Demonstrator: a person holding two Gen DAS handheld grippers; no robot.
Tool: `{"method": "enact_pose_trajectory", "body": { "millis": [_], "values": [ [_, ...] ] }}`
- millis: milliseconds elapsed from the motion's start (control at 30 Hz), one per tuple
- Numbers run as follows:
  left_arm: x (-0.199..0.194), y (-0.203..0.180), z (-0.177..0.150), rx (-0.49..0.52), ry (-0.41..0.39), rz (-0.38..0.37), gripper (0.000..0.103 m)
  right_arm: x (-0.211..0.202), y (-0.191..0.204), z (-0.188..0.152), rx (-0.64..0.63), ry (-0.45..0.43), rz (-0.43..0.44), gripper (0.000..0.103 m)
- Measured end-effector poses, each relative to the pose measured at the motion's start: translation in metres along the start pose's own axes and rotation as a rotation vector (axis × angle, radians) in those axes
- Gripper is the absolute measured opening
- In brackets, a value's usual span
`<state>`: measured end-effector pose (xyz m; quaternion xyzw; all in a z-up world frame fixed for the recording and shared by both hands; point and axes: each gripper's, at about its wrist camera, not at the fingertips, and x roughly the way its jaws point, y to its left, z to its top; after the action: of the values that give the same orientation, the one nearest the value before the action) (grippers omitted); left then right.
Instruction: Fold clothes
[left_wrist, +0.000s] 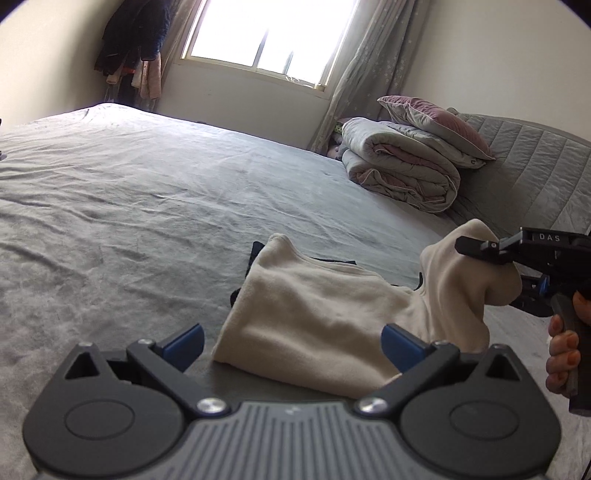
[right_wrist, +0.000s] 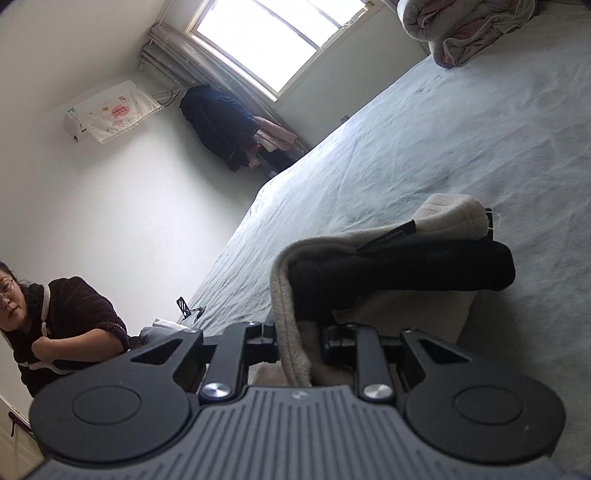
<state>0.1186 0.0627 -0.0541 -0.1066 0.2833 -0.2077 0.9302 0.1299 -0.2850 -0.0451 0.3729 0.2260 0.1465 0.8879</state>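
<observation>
Left wrist view: One cream garment (left_wrist: 314, 317) lay on the grey bed (left_wrist: 129, 206), near and right of centre, with a dark lining edge showing along its far side. The left gripper (left_wrist: 291, 341) stood wide open; its two blue pads (left_wrist: 186, 341) held nothing, the right pad just beside the cloth. The right gripper (left_wrist: 480, 249) entered from the right, held by one hand (left_wrist: 563, 360), and was clamped on a raised fold of the garment. At the far right of the bed sat one rolled quilt (left_wrist: 402, 166) with one pillow (left_wrist: 436, 123) on top. One window (left_wrist: 269, 33) was in the far wall, and one clump of hanging clothes (left_wrist: 129, 44) at far left.

Right wrist view: The right gripper (right_wrist: 314, 328) had its jaws nearly closed on the garment (right_wrist: 291, 295); cream cloth and black lining rose from between them. One person (right_wrist: 62, 328) was at near left. One wall unit (right_wrist: 110, 110) with a cloth cover hung on the left wall.
</observation>
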Motion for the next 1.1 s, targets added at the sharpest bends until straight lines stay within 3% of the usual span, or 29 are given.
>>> {"method": "enact_pose_trajectory", "body": {
  "millis": [167,333,733,833,933,1000,1100],
  "values": [
    [-0.007,0.026,0.001,-0.089,-0.005,0.01,0.102,0.062,0.03,-0.014,-0.075,0.078,0.022,0.023],
    [-0.009,0.048,-0.001,-0.16,0.011,0.01,0.102,0.109,0.036,-0.045,-0.121,0.16,-0.023,0.024],
    [-0.011,0.067,-0.003,-0.247,0.02,-0.036,0.102,0.139,0.061,-0.068,-0.285,0.236,-0.085,0.024],
    [-0.01,0.064,-0.003,-0.242,0.022,-0.047,0.102,0.149,0.076,-0.074,-0.395,0.298,-0.126,0.034],
    [-0.01,0.062,-0.003,-0.237,0.025,-0.051,0.102,0.149,0.089,-0.076,-0.415,0.324,-0.066,0.086],
    [-0.01,0.062,-0.003,-0.245,0.021,-0.057,0.102,0.139,0.099,-0.076,-0.451,0.296,-0.034,0.088],
    [-0.01,0.062,-0.003,-0.25,0.012,-0.075,0.102,0.117,0.111,-0.068,-0.557,0.212,-0.058,0.085]
  ]
}}
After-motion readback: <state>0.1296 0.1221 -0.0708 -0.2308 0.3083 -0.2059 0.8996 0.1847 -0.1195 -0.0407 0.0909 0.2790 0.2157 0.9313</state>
